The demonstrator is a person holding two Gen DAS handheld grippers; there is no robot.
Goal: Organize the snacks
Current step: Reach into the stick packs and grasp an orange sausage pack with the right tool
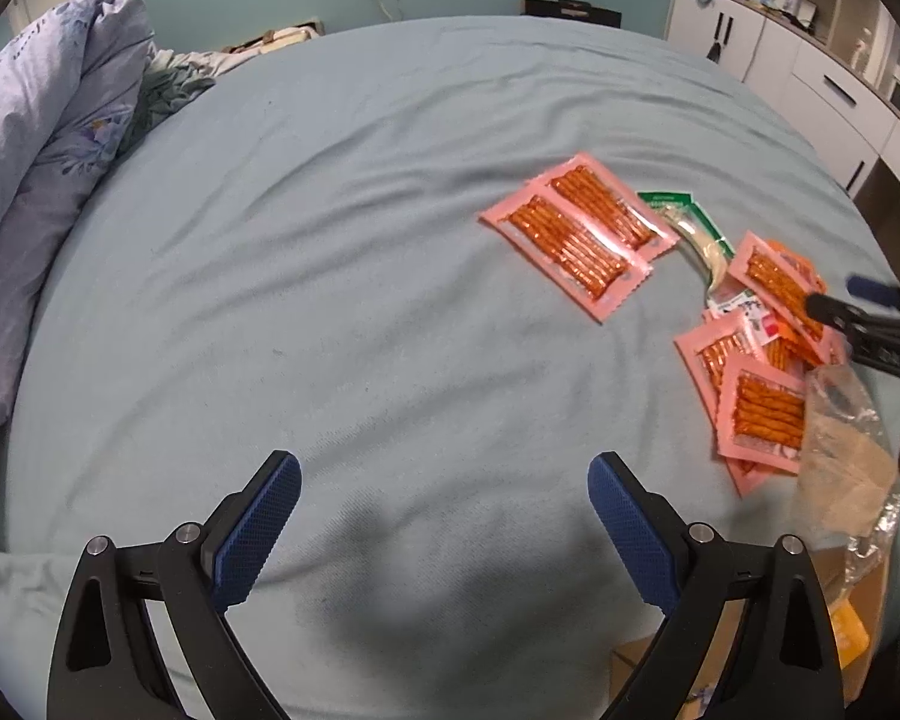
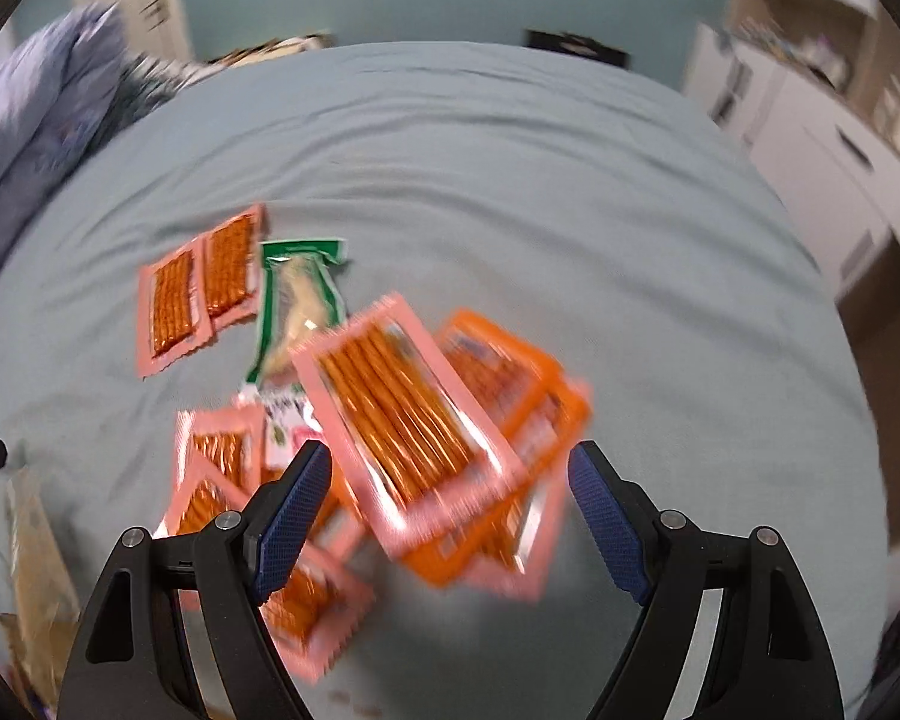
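- The snacks lie on a bed [image 1: 342, 252] with a light blue sheet.
- Two pink packs [image 1: 576, 234] of orange sticks lie side by side, touching, out on the sheet by themselves. In the right wrist view the same pair [image 2: 201, 288] is on the far left.
- One green pack [image 1: 684, 222] with a pale snack inside lies just right of that pair, and its near end goes under the pile.
- A messy pile [image 1: 756, 360] of more pink packs sits near the right edge of the bed. I can count at least four pink packs there in the left wrist view, some on top of others.
- In the right wrist view the pile [image 2: 426, 450] also has darker orange packs under the top pink one. That picture is blurry, so I cannot count them.
- A crinkly clear bag [image 1: 846, 456] lies at the near right, touching the pile.
- The left gripper [image 1: 444, 516] hovers low over bare sheet, well left of the pile. Its blue fingers [image 1: 258, 534] are spread wide and hold nothing.
- The right gripper [image 2: 450, 516] hangs right over the pile, pointing down at it. Its fingers [image 2: 606, 522] are wide apart too, with the top pink pack between them, but not squeezing it.
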